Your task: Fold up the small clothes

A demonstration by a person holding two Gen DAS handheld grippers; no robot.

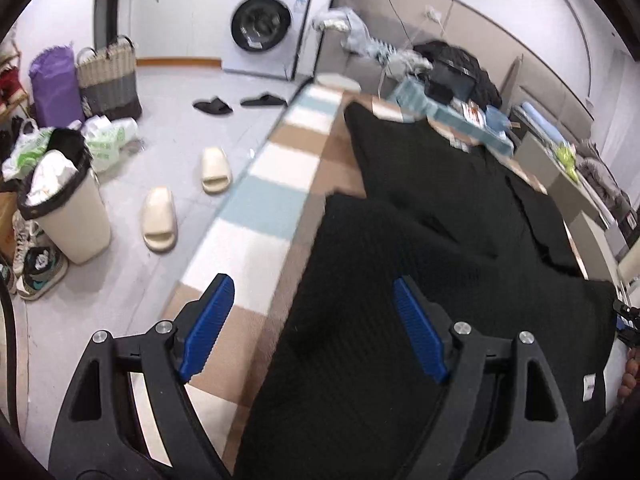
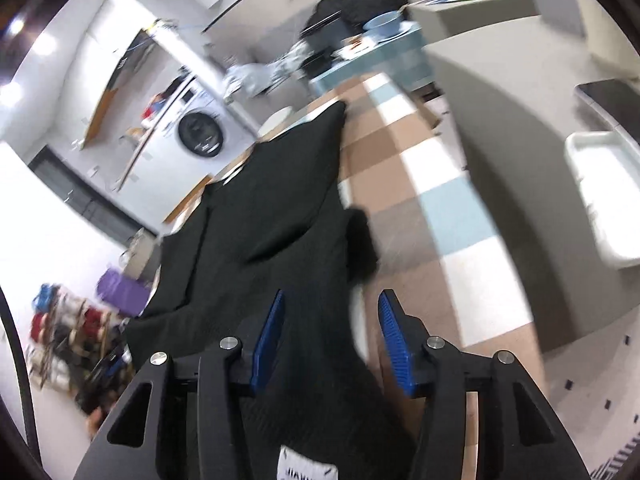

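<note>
A black knit garment (image 1: 420, 208) lies spread along a table covered by a brown, white and blue checked cloth (image 1: 260, 200). My left gripper (image 1: 313, 280) hovers over the garment's near left edge. Its blue pads (image 1: 212, 320) stand wide apart and touch nothing. In the right wrist view the same garment (image 2: 272, 208) runs away from me, with a white label (image 2: 306, 468) at its near end. My right gripper (image 2: 333, 294) straddles the garment's near right edge. Fabric lies between its pads (image 2: 394, 332), with a gap showing beside the right one, so the jaws are open.
On the floor to the left are a lined waste bin (image 1: 68, 216), cream slippers (image 1: 160, 218), black slippers (image 1: 214, 106), bags and a washing machine (image 1: 264, 28). Boxes and clothes crowd the table's far end (image 1: 452, 76). A white tray (image 2: 604, 196) stands to the right.
</note>
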